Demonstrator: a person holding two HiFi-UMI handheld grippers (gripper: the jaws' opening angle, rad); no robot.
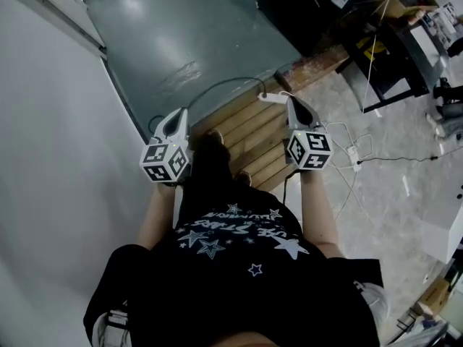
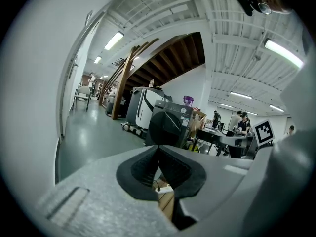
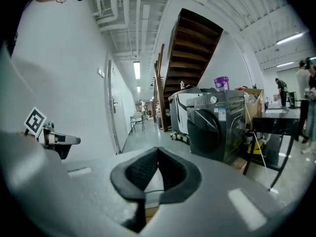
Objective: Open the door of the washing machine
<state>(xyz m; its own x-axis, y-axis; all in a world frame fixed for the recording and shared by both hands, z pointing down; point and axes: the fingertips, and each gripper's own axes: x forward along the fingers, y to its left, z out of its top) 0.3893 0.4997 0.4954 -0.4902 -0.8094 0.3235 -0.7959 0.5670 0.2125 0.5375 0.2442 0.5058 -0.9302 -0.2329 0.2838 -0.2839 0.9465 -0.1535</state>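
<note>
The washing machine (image 2: 170, 125) is a dark grey front-loader with a round door, standing some way ahead across the green floor. Its door is closed against the front. The right gripper view shows the same washing machine (image 3: 212, 125) ahead and to the right, beside a second white appliance. My left gripper (image 1: 182, 113) and right gripper (image 1: 291, 101) are held side by side at chest height, far short of the machine. In each gripper's own view, the left gripper (image 2: 158, 148) and the right gripper (image 3: 158, 151) show their dark pads meeting with nothing between them.
A slatted wooden platform (image 1: 249, 132) lies under the grippers, with a white power strip (image 1: 271, 97) and cables on it. A white wall (image 1: 51, 157) runs along the left. A black table (image 3: 281, 120) stands right of the machine, a staircase (image 3: 187, 48) behind, and people further back.
</note>
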